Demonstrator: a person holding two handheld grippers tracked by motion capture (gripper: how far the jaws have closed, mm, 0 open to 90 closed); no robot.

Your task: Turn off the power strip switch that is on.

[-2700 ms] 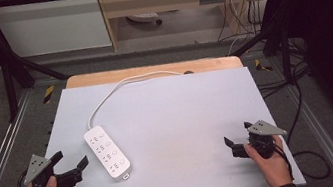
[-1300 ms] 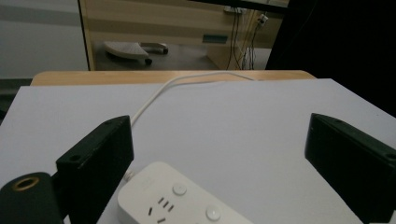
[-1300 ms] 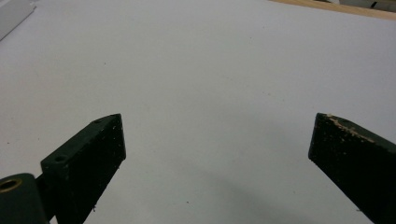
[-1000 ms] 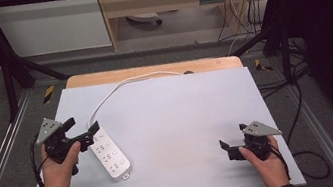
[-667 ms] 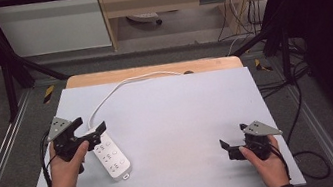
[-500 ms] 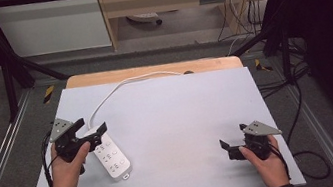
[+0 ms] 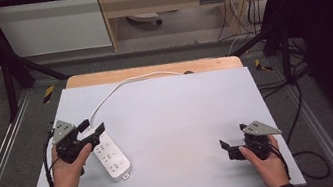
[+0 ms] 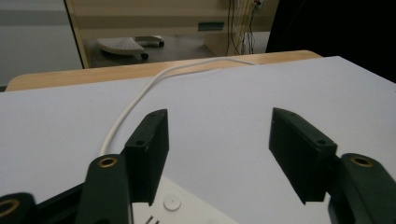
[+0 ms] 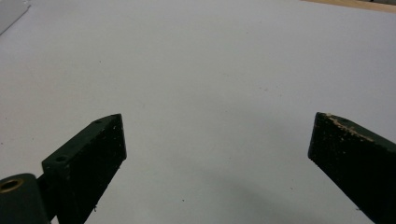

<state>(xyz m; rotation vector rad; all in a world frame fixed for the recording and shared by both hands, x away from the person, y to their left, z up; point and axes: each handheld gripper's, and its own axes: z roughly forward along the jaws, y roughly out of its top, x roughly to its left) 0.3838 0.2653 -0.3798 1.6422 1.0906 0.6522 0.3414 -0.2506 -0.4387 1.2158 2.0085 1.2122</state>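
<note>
A: What's changed? The left gripper was low at the table's seven o'clock corner a moment ago. Now it sits over the far end of the white power strip, at about nine o'clock on the table.

B: And its jaws have just been closing. They're at a middling gap, with the strip's cord end below and between them, but I see no pad pressing on it yet.

A: So I'd judge a grasp on that end is under way. The right gripper?

B: Same place, near four o'clock, jaws spread wide over bare tabletop, holding nothing.

A: Materials?

B: The strip is a smooth, hard plastic bar with rounded corners, a round button near the cord end and sockets along its top. Its white cord is round and limp, curving away toward twelve o'clock and off the far edge.

A: The table looks matte pale grey, with a bare wood lip at the back.
</note>
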